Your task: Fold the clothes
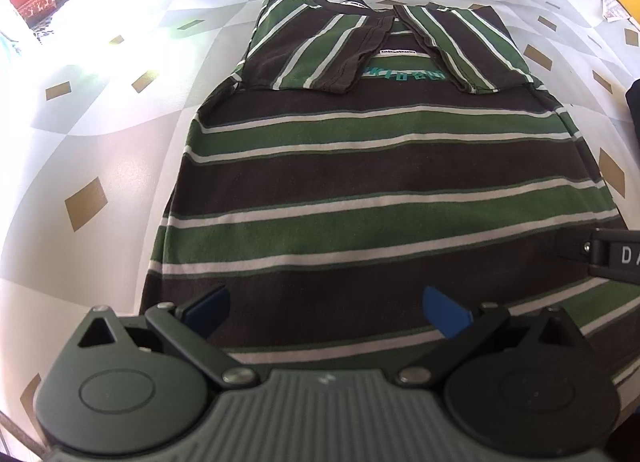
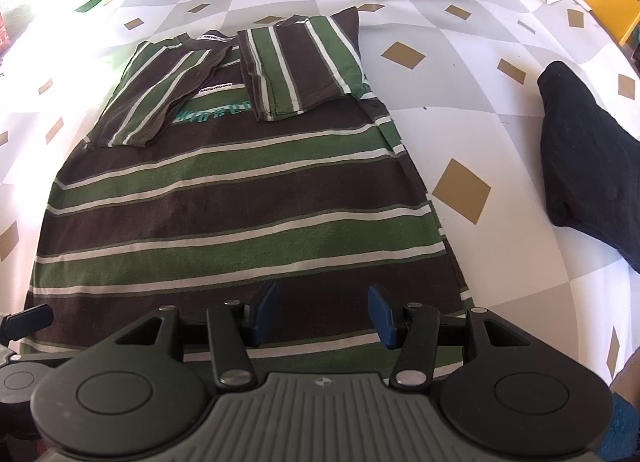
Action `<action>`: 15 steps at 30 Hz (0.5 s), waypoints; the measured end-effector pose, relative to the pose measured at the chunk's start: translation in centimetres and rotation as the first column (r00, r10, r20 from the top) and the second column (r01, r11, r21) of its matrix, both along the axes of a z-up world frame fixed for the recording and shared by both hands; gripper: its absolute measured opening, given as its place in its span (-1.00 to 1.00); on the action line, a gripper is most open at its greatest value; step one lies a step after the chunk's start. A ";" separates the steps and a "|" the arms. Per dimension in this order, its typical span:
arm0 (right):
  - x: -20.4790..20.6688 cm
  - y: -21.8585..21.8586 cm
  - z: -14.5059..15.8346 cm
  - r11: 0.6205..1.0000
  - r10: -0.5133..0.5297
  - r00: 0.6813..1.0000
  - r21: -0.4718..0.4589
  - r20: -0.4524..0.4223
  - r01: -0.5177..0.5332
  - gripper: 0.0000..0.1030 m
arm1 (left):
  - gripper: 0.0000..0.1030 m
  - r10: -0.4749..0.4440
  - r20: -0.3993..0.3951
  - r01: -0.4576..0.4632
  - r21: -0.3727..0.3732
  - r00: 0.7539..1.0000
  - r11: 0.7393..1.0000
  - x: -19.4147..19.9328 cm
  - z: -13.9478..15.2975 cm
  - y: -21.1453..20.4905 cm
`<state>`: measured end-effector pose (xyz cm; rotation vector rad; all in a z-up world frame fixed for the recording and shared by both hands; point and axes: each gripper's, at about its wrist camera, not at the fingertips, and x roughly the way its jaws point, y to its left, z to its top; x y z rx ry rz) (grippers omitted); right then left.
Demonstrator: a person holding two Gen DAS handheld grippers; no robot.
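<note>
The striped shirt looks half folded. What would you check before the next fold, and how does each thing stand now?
1. Both sleeves folded onto the striped shirt: ok.
2. Shirt body lying flat on the tablecloth: ok.
3. Left tool open, nothing in it: ok.
4. Right tool open, nothing in it: ok.
5. Dark garment lies apart from the shirt: ok.
6. Bottom hem lies straight: cannot tell, the tools hide it.

- My own left gripper's body covers the near hem of the striped shirt [image 1: 360,197].
- My right gripper [image 2: 323,312] hides that hem too.
- The dark garment [image 2: 588,165] runs off the right edge.
- The teal lettering [image 1: 404,77] is partly under both folded sleeves, unreadable.
- Glare washes out the tablecloth [image 1: 80,73] at upper left.
</note>
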<state>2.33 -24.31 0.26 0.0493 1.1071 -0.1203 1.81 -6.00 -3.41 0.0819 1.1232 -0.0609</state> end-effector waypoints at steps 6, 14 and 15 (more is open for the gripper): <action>-0.8 -0.4 0.5 0.999 -0.001 1.000 -0.041 0.029 0.002 -0.05 | 1.00 0.024 -0.002 -0.024 0.016 1.000 1.000 -0.6 -0.5 0.2; -1.9 -1.2 1.0 0.997 -0.025 0.998 -0.067 0.062 0.030 -0.05 | 1.00 0.031 0.015 -0.032 0.033 0.999 0.999 -0.8 -0.7 0.0; -2.0 -1.3 1.1 0.997 -0.029 0.997 -0.070 0.066 0.034 -0.05 | 1.00 0.031 0.018 -0.032 0.033 0.999 0.999 -0.9 -0.7 0.0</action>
